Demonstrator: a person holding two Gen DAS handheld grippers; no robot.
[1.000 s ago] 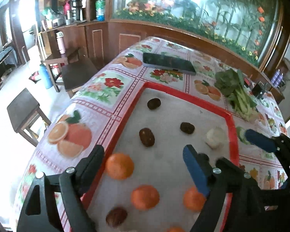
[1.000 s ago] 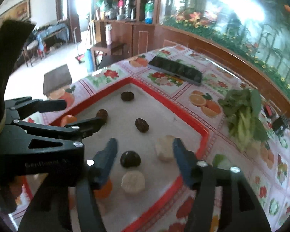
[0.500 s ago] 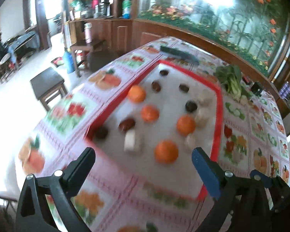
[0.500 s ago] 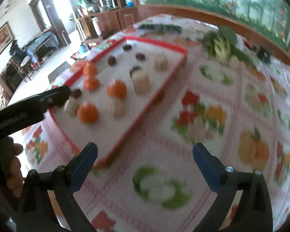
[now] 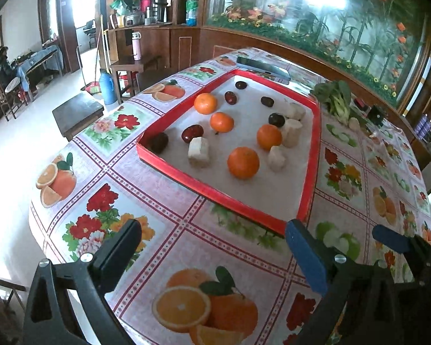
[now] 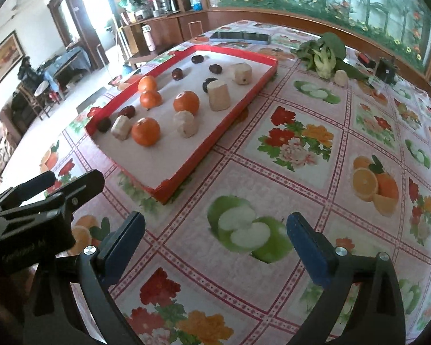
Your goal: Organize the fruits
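Both grippers have drawn back off the red tray [image 5: 311, 172] to hang over the bare worktop [image 6: 273, 189]. The jaws of the left gripper [image 5: 212, 247] and right gripper [image 6: 215, 238] have just been opening, nothing between them.

We only spot faint embossed lettering on the black body of the left gripper [image 6: 44, 185] at the left edge of the right wrist view, too blurred to read; no other text or labels anywhere.
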